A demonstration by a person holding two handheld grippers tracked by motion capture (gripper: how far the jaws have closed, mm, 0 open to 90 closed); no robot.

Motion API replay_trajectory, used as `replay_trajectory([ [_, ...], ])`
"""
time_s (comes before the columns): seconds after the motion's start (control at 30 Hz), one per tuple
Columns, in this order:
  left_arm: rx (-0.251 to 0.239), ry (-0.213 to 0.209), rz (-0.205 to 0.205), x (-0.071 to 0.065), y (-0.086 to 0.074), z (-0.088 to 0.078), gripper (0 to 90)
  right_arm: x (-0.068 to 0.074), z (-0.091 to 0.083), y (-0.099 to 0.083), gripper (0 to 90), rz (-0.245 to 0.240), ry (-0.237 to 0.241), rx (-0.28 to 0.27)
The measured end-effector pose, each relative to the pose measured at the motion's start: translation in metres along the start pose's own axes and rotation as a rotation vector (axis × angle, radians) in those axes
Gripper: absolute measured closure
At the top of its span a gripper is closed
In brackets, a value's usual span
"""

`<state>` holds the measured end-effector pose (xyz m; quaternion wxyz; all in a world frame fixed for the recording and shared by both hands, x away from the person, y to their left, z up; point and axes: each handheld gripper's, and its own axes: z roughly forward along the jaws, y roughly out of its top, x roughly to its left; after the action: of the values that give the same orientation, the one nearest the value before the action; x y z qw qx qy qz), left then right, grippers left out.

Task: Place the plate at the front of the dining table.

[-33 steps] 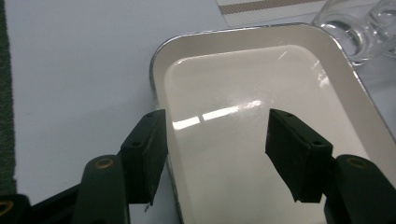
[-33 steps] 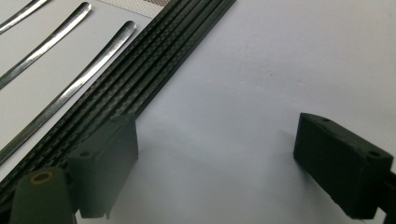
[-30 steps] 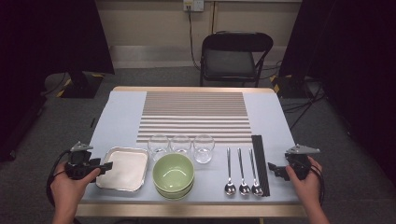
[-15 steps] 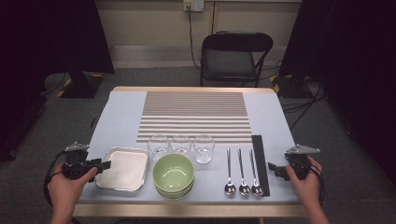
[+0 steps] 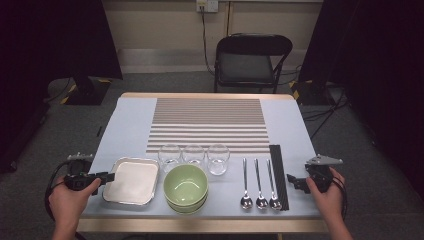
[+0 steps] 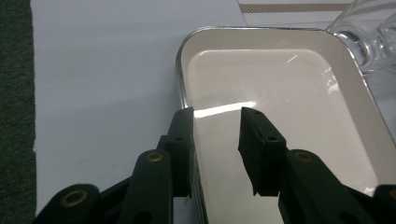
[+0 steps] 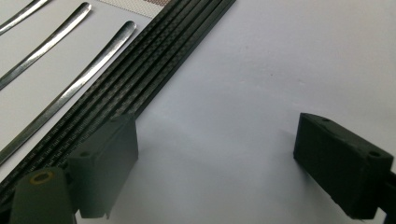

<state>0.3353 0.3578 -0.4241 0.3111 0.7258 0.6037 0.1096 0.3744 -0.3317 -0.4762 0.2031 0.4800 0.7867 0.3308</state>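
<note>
Tray point(image 5: 131, 181), white and rectangular with a metal rim, sits lower left of the high view on the pale blue table point(image 5: 130, 120), just left of the stacked green bowls point(image 5: 185, 187); left gripper point(image 5: 111, 176) at its left edge, jaws straddling the rim, one outside, one over the tray floor; jaws have just been closing, now partly closed with the rim between them, pads not visibly pressing on it; left gripper view shows the tray point(image 6: 280, 93) running to the upper right with a glass point(image 6: 369, 32) at the top right corner; three glasses point(image 5: 194, 155) in a row above the bowls, three spoons point(image 5: 258, 185) lower right, black chopsticks point(image 5: 279, 175) just right of them; right gripper point(image 5: 291, 180) near the chopsticks, jaws wide apart and holding nothing, one jaw just beside the chopsticks point(image 7: 154, 70) in the right gripper view; striped mat point(image 5: 209, 120) centre of table
</note>
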Motion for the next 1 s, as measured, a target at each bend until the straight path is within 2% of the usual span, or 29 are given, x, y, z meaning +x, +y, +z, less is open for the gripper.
replay_trajectory([
  [0.13,-0.002,-0.002,-0.008,0.0013,0.0003,0.0003,69.3,-0.0001,0.0001,0.0000,12.8,-0.001,0.000,0.000],
  [0.23,0.013,0.002,-0.011,0.0024,0.0001,0.0022,69.9,0.0000,0.0000,0.0000,12.9,0.000,0.000,0.000],
  [0.3,0.016,0.005,-0.030,0.0035,-0.0002,0.0038,71.1,-0.0001,0.0000,0.0000,12.8,-0.001,0.000,0.000],
  [0.6,0.043,0.016,-0.044,0.0051,0.0014,0.0056,76.5,-0.0001,0.0000,0.0000,12.9,-0.001,0.000,0.000],
  [0.9,0.063,0.010,-0.064,0.0075,0.0033,0.0058,81.1,0.0001,-0.0001,0.0000,12.9,0.001,-0.001,0.001],
  [1.0,0.078,0.010,-0.091,0.0088,0.0041,0.0054,84.3,0.0000,0.0000,0.0000,12.8,0.000,0.000,0.000],
])
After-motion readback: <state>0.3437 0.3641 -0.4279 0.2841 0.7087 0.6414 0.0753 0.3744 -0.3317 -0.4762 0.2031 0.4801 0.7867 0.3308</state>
